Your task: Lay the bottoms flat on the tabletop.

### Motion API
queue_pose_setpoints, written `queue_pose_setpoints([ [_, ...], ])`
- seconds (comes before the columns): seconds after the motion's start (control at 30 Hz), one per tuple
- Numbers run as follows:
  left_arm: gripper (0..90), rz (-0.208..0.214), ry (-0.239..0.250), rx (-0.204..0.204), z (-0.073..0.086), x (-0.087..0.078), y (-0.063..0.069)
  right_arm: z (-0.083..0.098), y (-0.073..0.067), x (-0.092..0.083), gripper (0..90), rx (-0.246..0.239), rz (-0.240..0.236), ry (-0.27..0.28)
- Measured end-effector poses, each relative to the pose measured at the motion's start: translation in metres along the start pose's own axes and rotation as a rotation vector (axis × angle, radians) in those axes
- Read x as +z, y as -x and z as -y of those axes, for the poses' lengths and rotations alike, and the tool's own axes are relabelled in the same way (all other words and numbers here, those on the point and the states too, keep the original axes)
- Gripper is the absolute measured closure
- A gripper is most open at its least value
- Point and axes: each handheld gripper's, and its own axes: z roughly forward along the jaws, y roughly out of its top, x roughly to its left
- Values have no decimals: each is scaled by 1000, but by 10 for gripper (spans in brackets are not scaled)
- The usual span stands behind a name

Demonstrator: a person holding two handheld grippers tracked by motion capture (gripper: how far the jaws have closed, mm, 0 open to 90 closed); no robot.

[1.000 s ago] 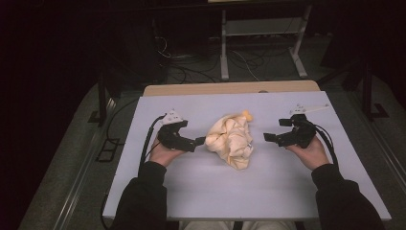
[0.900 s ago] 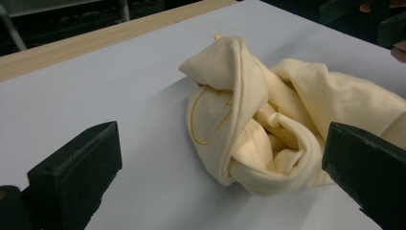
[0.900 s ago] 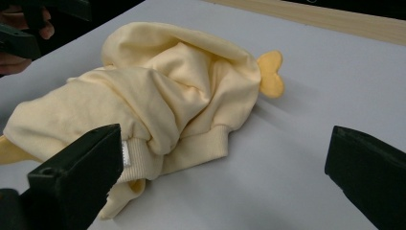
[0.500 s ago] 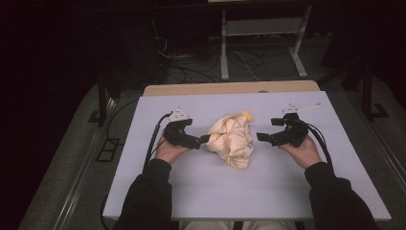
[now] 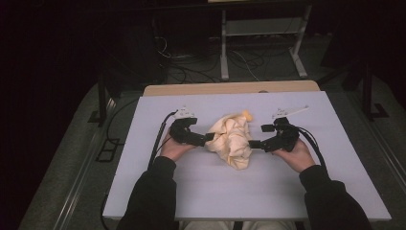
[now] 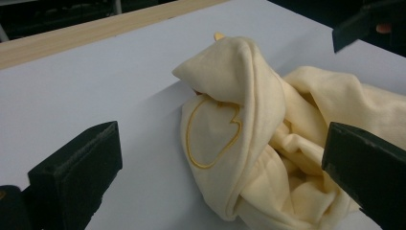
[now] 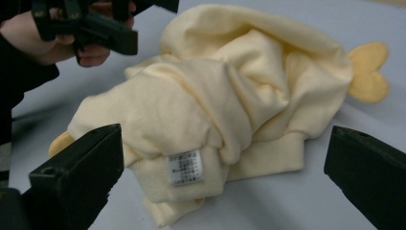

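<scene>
The near part of the white table (image 5: 230, 191) is bare, so there is lots of room there to spread things out. In the middle of the table lies a soft yellow garment (image 5: 232, 140), all bunched up in a heap. The left gripper (image 5: 207, 139) comes at it from the left, and its tips look to be right at the cloth. The right gripper (image 5: 254, 143) comes at it from the right, also right at the cloth. Both have their jaws wide apart and hold nothing. The job looks like grabbing the heap from both sides to open it up. To do this well, each gripper should pinch an outer fold, not the thick middle. On the right side, the ribbed hem with the small white label (image 7: 184, 167) looks like a good spot to bite. On the left side, the fold by the stitched yellow outline (image 6: 210, 132) sticks out nicely. Farther away, a small orange flap (image 5: 246, 114) pokes out of the heap. Past that, the table ends at a wooden strip (image 5: 230, 88), so pulling that way gives less room.
</scene>
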Motion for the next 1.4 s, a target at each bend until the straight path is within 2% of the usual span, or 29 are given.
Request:
queue_pose_setpoints([
  [0.03, 0, 0, 11, -7, 0, 1, 0, 1, -2, 3, 17, 1, -15, -18],
  [0.2, 0, 6, 15, -8, -1, 4, 1, 5, -5, 7, 52, 5, -53, -13],
  [0.4, 1, 19, 11, -5, -4, 8, 4, 10, -8, 11, 121, -1, -63, 2],
  [0.57, 36, 41, 1, -4, -6, 15, 6, 14, -12, 18, 152, -17, -65, -29],
  [0.6, 43, 43, -6, -3, -6, 17, 6, 15, -13, 20, 198, -29, -68, -44],
  [0.63, 64, 47, -13, 0, -6, 19, 7, 17, -12, 22, 339, -43, -73, -71],
  [0.67, 78, 50, -17, 0, -6, 20, 8, 17, -12, 22, 398, -47, -77, -73],
  [0.73, 114, 52, -19, 3, -6, 21, 8, 17, -13, 21, 489, -57, -74, -68],
  [0.77, 114, 55, -19, 6, -6, 22, 9, 17, -13, 21, 489, -57, -74, -68],
  [0.9, 172, 64, -35, 6, -8, 27, 11, 17, -12, 18, 633, -90, -63, -78],
  [0.93, 218, 57, -40, 8, -8, 28, 12, 18, -10, 17, 676, -77, -69, -88],
  [0.97, 232, 57, -40, 8, -8, 28, 12, 18, -10, 17, 676, -77, -69, -88],
  [1.0, 255, 54, -46, 14, -8, 29, 13, 19, -8, 17, 717, -57, -73, -94],
  [1.13, 391, 59, -53, 12, -8, 30, 15, 18, -8, 16, 748, -49, -66, -95],
  [1.23, 492, 60, -70, -3, -7, 30, 13, 18, -5, 14, 778, -30, -70, -94],
  [1.27, 492, 66, -71, -16, -7, 30, 13, 18, -5, 14, 778, -30, -70, -94],
  [1.3, 543, 82, -75, -29, -7, 30, 11, 19, -3, 13, 789, -10, -71, -94],
  [1.37, 560, 74, -83, -25, -7, 29, 10, 19, -2, 13, 792, -4, -73, -92],
  [1.4, 596, 77, -82, -28, -7, 28, 10, 20, 0, 11, 796, 3, -69, -88],
])
